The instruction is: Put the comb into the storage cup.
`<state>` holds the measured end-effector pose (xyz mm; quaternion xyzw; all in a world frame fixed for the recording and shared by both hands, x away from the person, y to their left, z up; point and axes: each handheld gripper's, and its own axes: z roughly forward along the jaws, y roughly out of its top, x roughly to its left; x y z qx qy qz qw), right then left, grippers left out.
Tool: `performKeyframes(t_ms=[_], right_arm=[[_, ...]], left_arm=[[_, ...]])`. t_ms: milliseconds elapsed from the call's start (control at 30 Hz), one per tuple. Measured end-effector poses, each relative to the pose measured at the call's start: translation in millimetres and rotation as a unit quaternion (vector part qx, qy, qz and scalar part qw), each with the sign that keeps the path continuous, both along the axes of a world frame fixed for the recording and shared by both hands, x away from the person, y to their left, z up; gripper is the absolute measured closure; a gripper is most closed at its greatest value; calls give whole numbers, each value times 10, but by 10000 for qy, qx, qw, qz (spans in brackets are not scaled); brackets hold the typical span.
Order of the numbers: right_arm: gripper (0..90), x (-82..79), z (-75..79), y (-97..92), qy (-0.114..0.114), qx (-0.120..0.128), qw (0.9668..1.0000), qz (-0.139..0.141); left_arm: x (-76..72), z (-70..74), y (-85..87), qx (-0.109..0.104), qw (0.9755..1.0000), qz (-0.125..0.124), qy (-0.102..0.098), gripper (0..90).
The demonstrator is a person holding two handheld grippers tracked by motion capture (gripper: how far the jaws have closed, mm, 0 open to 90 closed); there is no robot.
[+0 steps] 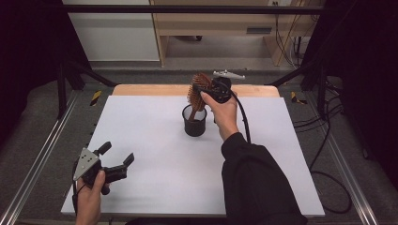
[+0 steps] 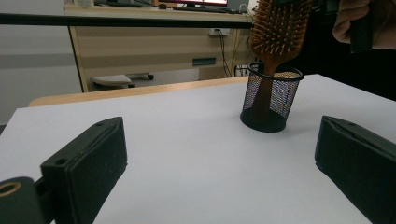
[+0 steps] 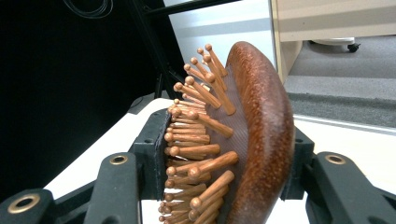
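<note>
Hairbrush (image 1: 199, 89) stands head-up over the white table (image 1: 155, 187), its handle already down inside the black mesh cup (image 1: 195, 121) near the table's far middle, while my right gripper (image 1: 204, 87) clamps the wooden head from both sides, one jaw among the bristles, the other against the smooth back, as the right gripper view makes plain. To finish this placement well, I judge I should let the handle settle to the cup's floor and lean the head on the rim before easing the jaws apart, so the light cup does not tip. My right forearm reaches forward from the bottom edge, the wrist bent to hold the gripper level above the cup. My left gripper (image 1: 117, 162) rests low at the near left corner, jaws wide apart and holding nothing.
</note>
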<state>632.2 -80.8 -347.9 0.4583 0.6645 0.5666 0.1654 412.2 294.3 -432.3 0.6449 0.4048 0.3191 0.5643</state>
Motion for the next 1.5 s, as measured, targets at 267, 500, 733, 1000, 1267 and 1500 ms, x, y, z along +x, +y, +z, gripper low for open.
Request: performKeyframes(t_ms=[267, 500, 733, 1000, 1267, 1500], right_arm=[[466, 31, -9, -30, 70, 11, 10000, -26], [460, 56, -14, -62, 125, -10, 9999, -23], [453, 61, -18, -99, 172, -57, 9998, -58], [445, 81, -33, -113, 193, -61, 9997, -110], [438, 86, -34, -131, 242, -73, 9996, -120], [430, 91, -41, -146, 252, -85, 9995, -139]], left_arm=[[3, -1, -4, 9, 10000, 0, -2, 26], [-9, 13, 36, -29, 9999, 127, -100, 26], [0, 4, 29, -13, 9999, 115, -70, 26], [2, 2, 35, -21, 9999, 114, -65, 26], [6, 0, 24, 1, 9999, 102, -56, 26], [8, -2, 35, -1, 9999, 110, -49, 26]])
